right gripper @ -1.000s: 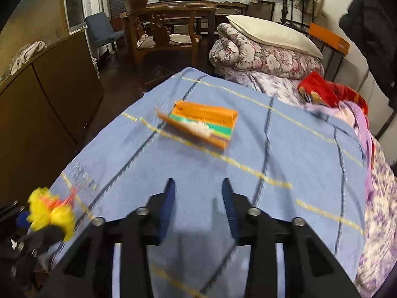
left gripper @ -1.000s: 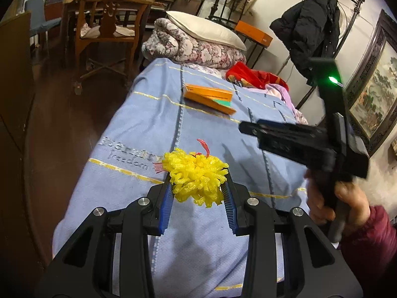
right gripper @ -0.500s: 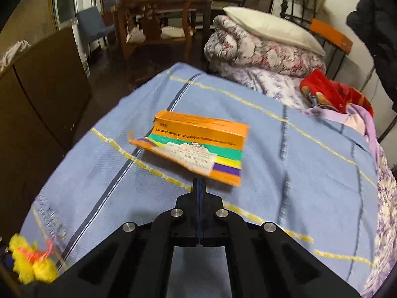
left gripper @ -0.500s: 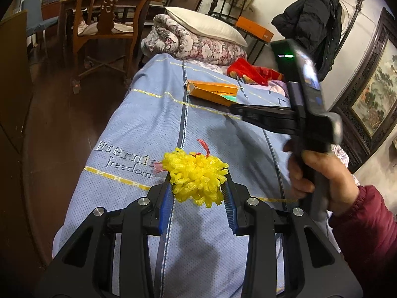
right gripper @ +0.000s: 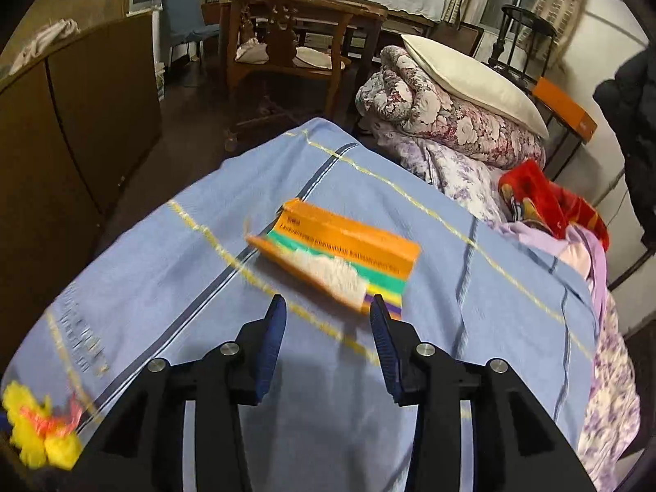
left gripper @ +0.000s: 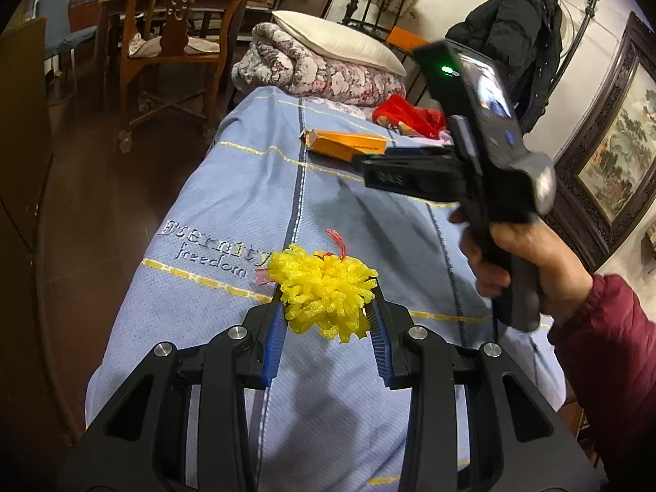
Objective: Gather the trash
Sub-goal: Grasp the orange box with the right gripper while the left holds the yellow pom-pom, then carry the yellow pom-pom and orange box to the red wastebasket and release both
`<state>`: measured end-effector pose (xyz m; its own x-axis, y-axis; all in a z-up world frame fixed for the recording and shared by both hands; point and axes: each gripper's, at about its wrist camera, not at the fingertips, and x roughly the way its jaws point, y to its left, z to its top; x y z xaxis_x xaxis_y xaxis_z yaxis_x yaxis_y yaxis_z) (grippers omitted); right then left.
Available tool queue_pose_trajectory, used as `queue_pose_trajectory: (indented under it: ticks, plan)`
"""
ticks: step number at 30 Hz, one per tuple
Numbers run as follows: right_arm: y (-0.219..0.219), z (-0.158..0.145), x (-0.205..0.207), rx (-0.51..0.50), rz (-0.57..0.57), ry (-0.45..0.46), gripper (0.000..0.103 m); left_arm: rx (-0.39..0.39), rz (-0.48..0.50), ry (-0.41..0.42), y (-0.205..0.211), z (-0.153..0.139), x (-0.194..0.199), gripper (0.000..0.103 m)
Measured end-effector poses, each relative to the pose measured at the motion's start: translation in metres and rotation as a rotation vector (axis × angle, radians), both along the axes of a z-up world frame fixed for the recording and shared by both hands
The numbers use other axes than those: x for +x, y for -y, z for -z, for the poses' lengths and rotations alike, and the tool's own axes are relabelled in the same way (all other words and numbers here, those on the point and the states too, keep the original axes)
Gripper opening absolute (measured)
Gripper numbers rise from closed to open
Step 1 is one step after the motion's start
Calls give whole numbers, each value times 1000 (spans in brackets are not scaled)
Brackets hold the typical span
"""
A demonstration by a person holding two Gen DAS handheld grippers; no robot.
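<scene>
Clamping one yellow pom-pom [left gripper: 326, 289] in left gripper [left gripper: 326, 320], low centre of left view. Right gripper [right gripper: 326, 320] just opening, nothing between, just short of one orange box [right gripper: 340, 252], mid-frame on blanket [right gripper: 492, 307], lying flat, long axis running upper left to lower right.

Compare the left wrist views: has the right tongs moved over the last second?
Yes. The right tongs have moved up the blue bedspread to the orange box. Its jaws have just been opening, with nothing between them.
</scene>
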<state>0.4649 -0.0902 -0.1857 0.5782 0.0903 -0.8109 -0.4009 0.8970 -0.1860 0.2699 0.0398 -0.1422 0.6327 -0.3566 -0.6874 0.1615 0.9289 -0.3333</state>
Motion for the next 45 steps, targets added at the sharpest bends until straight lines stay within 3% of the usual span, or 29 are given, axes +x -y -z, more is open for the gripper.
queue_pose_trajectory:
  ticks: [2,4,7,9,13,22,32,45]
  plan:
    - [-3,12,13,-21,10,-20,40,-3,4,-11,-1,4,7,37]
    - [-3,16,16,-24,21,-4,21,-10,8,-19,-1,7,11,37]
    - [-1,1,3,-6,17,39,6,-14,11,-13,-1,6,9,37]
    - [7,-15,-11,38,29,44,4,-13,12,-5,0,3,4,37]
    - [27,-42,-46,124,59,42,3,-11,18,15,3,-7,-9,37]
    - [97,-75,-149,502,181,-78,4,5,47,32,13,-23,-37,37]
    - [158,-95,-256,668,322,-11,4,-4,143,74,49,-53,-73,37]
    - [210,-162,-391,719,334,138,4,-2,322,199,114,-102,-167,37]
